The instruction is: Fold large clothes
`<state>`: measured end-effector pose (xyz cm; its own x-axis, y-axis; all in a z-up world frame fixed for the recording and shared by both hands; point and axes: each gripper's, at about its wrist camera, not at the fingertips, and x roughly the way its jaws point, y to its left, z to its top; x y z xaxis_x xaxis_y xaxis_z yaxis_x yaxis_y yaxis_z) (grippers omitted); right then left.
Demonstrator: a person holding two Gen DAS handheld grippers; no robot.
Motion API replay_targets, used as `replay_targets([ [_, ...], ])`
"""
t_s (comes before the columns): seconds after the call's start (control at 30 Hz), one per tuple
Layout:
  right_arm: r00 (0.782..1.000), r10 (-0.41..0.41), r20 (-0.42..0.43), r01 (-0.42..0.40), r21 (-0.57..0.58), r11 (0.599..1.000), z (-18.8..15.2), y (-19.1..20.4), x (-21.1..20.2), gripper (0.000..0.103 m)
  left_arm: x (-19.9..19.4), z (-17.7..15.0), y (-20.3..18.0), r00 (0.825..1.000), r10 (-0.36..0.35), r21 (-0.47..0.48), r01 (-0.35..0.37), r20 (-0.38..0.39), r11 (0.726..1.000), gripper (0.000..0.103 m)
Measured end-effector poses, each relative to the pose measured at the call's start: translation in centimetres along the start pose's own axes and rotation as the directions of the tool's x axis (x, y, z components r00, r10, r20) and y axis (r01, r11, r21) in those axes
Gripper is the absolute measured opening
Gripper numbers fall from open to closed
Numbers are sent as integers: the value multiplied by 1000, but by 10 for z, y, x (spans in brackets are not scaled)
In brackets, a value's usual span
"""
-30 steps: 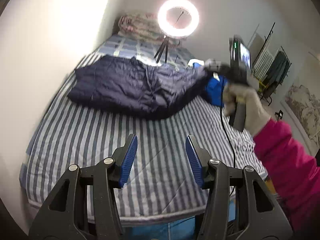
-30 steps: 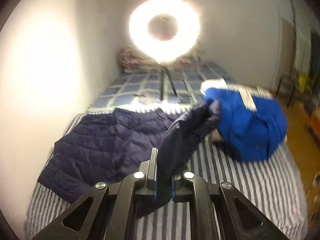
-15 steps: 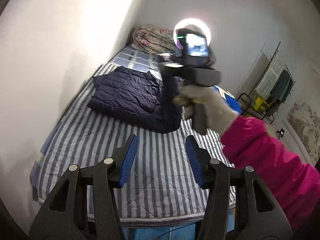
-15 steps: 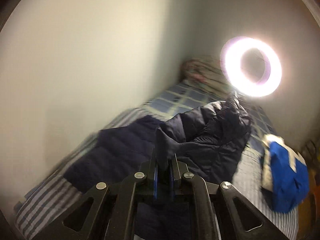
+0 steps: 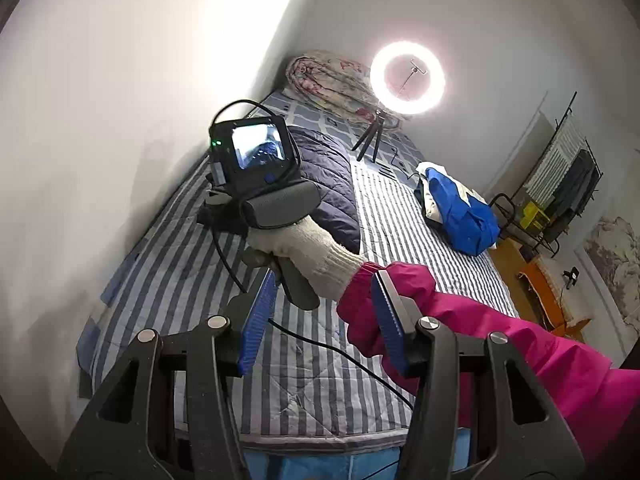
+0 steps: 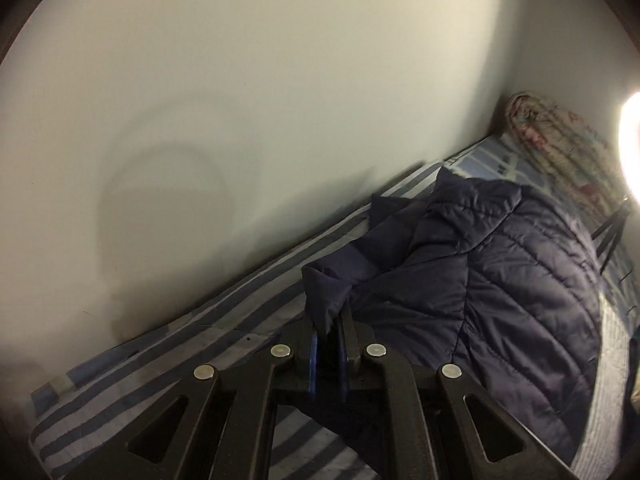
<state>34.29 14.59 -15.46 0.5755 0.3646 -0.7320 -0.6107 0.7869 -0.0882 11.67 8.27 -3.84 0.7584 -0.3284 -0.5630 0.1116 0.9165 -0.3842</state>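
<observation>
step: folding navy jacket (image 6: 520, 280) on bed (image 5: 304, 360) | right tongs (image 6: 328, 344) clenched on what seems its sleeve, near wall | left tongs (image 5: 320, 320) released, empty | next: lay sleeve flat, let go

Wall (image 5: 132, 92): plain white, fills the left of the frame, meeting a second white wall at a corner, upper centre.
Bed (image 5: 400, 232): lies along that wall; blue-and-white striped cover, checked sheet (image 5: 320, 116) at the far end.
Quilt (image 5: 328, 80): floral, rolled, at the head of the bed.
Ring light (image 5: 407, 77): lit, on a small black tripod (image 5: 370, 136) standing on the bed, upper centre.
Rack (image 5: 560, 176): black metal, hung with cloths, right.
Floor (image 5: 508, 256): orange-brown, beside the bed, right.
</observation>
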Motion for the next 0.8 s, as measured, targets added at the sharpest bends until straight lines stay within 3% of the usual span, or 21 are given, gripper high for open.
replay_targets([
  [0.13,998,59,-11,-59,17,998,-8,-12,0,6,3,2,-1,1000,2,1,-2,-1,1000,51],
  [0.2,993,121,-12,-121,23,992,-12,-13,-7,17,4,2,-3,1000,3,7,-3,2,1000,51],
  [0.3,975,216,44,-219,77,973,-15,-34,-35,32,3,3,-3,1000,14,18,-14,7,1000,51],
  [0.43,952,272,137,-295,198,935,-31,-80,-84,35,2,2,5,999,43,9,-43,15,999,51],
  [0.53,966,199,166,-239,272,932,-50,-120,-114,36,6,3,8,998,61,1,-61,14,998,51],
  [0.63,984,111,138,-156,373,915,-82,-154,-137,36,15,11,5,998,61,13,-61,-1,998,51],
  [0.73,996,49,78,-81,481,873,-115,-190,-144,50,33,30,-4,997,72,65,-71,-18,995,51],
  [0.8,996,58,71,-87,553,829,-132,-212,-144,54,47,45,-9,996,79,105,-75,-33,992,51],
])
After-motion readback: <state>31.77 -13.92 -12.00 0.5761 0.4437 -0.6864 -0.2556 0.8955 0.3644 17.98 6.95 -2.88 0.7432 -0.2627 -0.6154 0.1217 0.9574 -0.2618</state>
